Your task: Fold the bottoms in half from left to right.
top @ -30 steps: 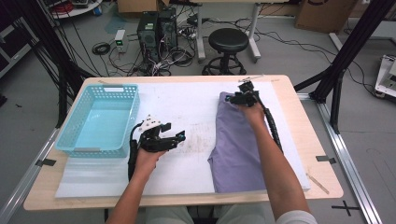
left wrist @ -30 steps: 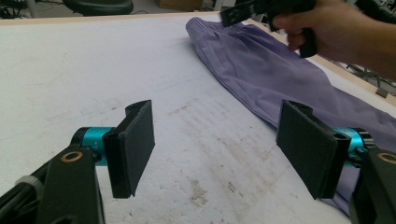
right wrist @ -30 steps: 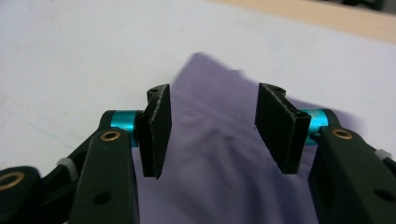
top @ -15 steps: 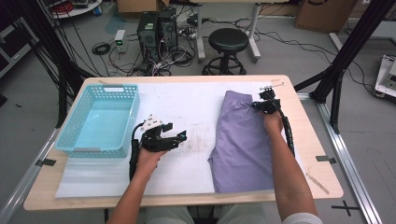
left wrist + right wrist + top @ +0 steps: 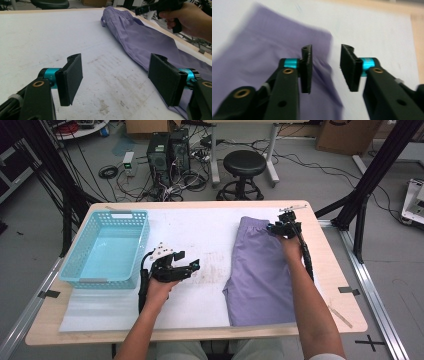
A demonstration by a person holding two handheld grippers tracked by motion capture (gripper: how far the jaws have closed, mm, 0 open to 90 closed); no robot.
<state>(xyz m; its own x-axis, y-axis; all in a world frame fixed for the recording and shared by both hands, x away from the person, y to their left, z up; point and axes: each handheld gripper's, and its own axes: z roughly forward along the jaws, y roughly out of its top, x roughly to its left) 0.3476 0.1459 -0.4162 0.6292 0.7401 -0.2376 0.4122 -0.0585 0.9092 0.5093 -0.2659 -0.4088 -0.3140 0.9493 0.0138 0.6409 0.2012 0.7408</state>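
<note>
Hovering at the purple shorts' (image 5: 262, 272) far corner, the right gripper (image 5: 284, 227) has reopened, releasing the cloth. The left gripper (image 5: 189, 268) waits open beside them.

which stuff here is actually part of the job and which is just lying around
In the job:
- purple shorts, flat on the white mat
- right hand-held gripper, jaws just opening, nothing between them, at the shorts' far right corner
- left hand-held gripper, open over the mat

Lying about:
- blue basket, empty, at the table's left
- black stool, computer towers on the floor
</note>
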